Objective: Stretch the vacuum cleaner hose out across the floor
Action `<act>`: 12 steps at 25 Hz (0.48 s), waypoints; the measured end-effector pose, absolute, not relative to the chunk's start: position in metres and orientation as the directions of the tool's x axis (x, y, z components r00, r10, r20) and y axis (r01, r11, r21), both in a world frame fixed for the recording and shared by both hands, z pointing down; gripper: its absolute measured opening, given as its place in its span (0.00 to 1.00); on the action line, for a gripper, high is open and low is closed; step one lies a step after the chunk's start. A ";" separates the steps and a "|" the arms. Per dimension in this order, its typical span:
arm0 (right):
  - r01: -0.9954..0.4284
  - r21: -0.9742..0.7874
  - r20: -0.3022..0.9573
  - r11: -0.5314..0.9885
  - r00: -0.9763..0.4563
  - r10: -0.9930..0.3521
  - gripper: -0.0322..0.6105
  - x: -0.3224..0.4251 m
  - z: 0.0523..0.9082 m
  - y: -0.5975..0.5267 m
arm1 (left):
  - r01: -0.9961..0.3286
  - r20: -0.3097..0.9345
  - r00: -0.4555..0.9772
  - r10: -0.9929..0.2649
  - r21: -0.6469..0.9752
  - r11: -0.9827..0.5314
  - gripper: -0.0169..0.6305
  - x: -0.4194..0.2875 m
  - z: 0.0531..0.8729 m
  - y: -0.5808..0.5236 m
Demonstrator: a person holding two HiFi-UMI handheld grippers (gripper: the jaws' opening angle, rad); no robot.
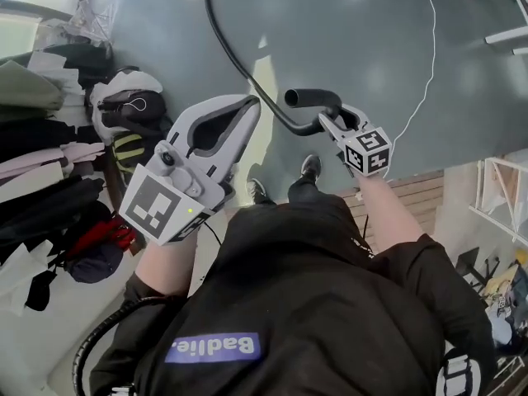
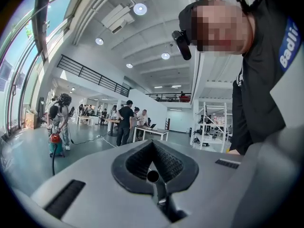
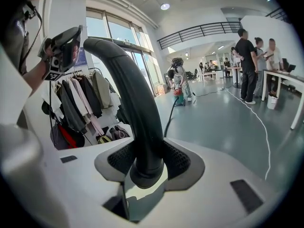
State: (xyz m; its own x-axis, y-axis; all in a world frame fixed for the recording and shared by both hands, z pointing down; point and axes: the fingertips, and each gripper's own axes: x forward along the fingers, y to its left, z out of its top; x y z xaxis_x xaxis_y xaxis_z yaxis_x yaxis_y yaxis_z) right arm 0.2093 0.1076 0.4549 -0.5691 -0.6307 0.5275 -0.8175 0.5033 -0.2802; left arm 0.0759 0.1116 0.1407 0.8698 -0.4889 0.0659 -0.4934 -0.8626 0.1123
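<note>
Hose (image 1: 312,98) is clamped at its curved rigid end in the closed right tool (image 1: 328,120). From there it trails over the grey floor (image 1: 371,40) toward the far vacuum cleaner (image 3: 178,95). Gripping the very end, I judge, lets the whole length be pulled straight. The left tool (image 1: 250,104), jaws together and empty, hangs clear at the left.
</note>
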 end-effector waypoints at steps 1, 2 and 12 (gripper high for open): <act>-0.827 -0.270 0.530 0.494 -0.556 -0.641 0.32 0.203 0.450 0.116 | -0.486 0.057 0.874 -0.483 0.118 -0.866 0.02 0.063 0.140 0.120; -0.838 -0.259 0.532 0.480 -0.538 -0.654 0.32 0.195 0.445 0.126 | -0.474 0.047 0.880 -0.472 0.125 -0.871 0.02 0.048 0.139 0.130; -0.920 -0.211 0.528 0.331 -0.392 -0.753 0.32 0.167 0.427 0.177 | -0.316 0.033 0.948 -0.316 0.174 -0.932 0.02 -0.012 0.174 0.184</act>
